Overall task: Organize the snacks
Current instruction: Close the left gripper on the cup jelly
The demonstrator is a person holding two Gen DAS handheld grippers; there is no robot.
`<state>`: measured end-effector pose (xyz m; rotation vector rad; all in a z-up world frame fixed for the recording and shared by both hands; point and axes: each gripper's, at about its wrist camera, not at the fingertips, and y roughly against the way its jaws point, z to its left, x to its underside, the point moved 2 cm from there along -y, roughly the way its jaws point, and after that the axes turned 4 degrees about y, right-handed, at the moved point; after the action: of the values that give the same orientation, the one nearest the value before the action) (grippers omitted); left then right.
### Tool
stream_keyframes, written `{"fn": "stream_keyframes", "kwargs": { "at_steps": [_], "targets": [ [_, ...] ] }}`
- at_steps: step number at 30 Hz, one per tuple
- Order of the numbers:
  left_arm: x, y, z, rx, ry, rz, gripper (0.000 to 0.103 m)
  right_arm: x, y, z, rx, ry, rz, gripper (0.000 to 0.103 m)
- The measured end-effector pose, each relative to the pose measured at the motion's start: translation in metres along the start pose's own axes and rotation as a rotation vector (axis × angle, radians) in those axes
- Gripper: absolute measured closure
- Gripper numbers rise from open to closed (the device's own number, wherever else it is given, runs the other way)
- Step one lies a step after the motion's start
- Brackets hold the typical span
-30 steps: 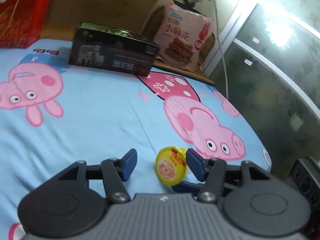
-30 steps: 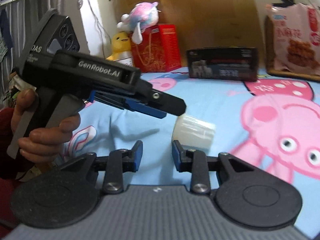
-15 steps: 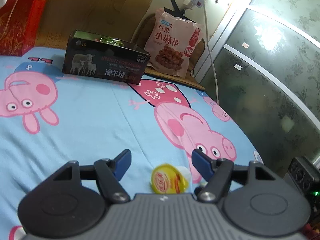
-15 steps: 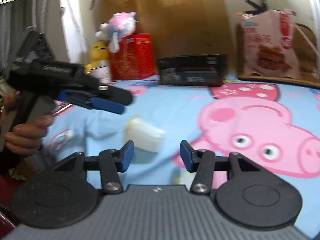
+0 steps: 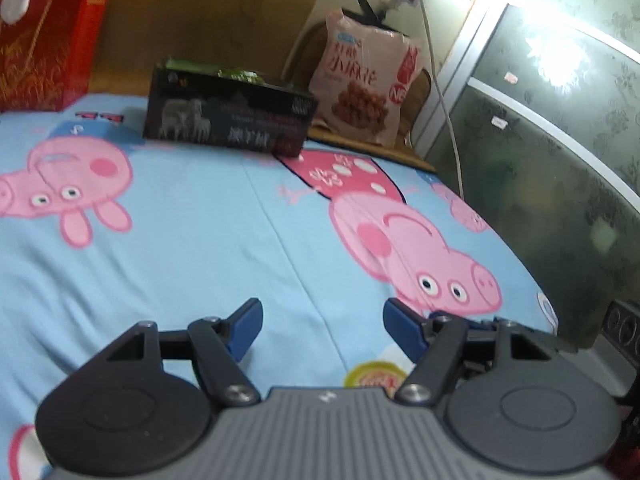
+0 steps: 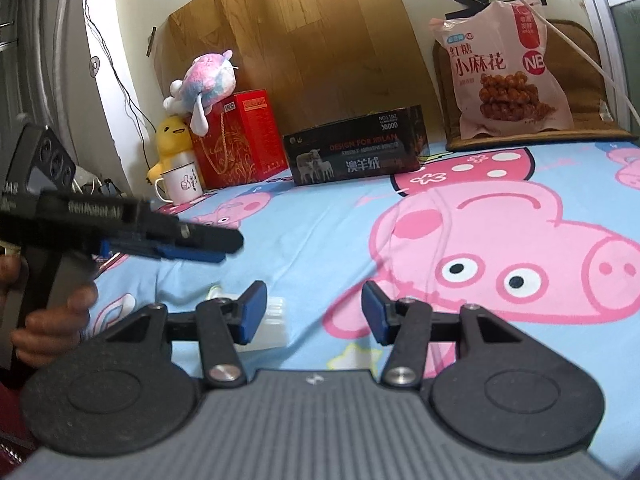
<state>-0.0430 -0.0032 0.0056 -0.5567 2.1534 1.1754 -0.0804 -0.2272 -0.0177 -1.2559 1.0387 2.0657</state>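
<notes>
Jelly cup [image 5: 374, 376] below right finger of wide-open left gripper [image 5: 322, 326]

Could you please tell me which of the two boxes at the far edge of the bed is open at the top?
The black box with sheep pictured on it: green packets show above its rim. The red box looks closed.
</notes>
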Motion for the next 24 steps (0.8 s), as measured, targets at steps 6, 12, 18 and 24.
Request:
{"fn": "stream_keyframes", "kwargs": {
  "at_steps": [6, 12, 18, 24],
  "targets": [
    [0.001, 0.003, -0.007, 0.027, -0.017, -0.005, 0.032, 0.001, 0.001, -0.001, 0.0, -0.002, 0.006, 0.048],
    [0.007, 0.002, -0.013, 0.024, -0.05, 0.013, 0.032, 0.0, 0.004, -0.007, 0.004, -0.018, 0.004, 0.048],
    [0.009, 0.009, -0.014, 0.027, -0.066, 0.012, 0.032, -0.006, 0.018, -0.012, -0.006, -0.006, -0.027, 0.048],
    [0.017, 0.02, -0.012, 0.103, -0.071, 0.037, 0.032, -0.005, 0.03, -0.012, -0.064, 0.066, 0.014, 0.047]
  ]
}}
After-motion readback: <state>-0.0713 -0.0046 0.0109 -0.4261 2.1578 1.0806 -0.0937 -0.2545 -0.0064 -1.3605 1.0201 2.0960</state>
